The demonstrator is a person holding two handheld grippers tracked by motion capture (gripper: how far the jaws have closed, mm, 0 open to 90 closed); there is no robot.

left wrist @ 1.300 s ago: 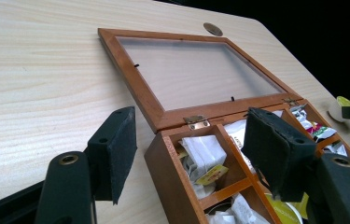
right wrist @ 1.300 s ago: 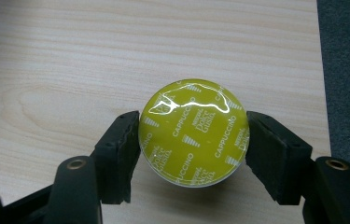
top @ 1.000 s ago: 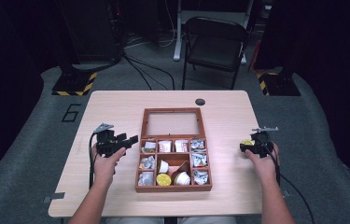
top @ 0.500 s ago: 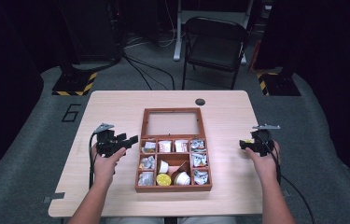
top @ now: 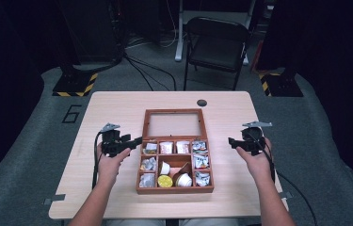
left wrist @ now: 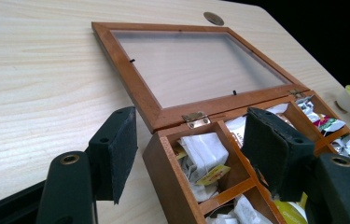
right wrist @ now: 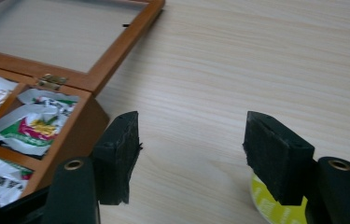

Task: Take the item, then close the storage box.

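Left gripper (left wrist: 189, 154) straddles, jaws apart, the hinged corner wall of the open brown wooden compartment box (top: 174, 190). Right gripper (right wrist: 191, 158), jaws just narrowing, grips nothing; small yellow-lidded pod (right wrist: 275, 207) lies under one jaw on the table, right of the box. Judged step: picking up the pod. Next: lower and close.

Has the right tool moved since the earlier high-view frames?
Yes. The right tool has shifted slightly left, toward the open wooden compartment box, uncovering a yellow-lidded pod on the table; its jaws have just been closing, with nothing between them.
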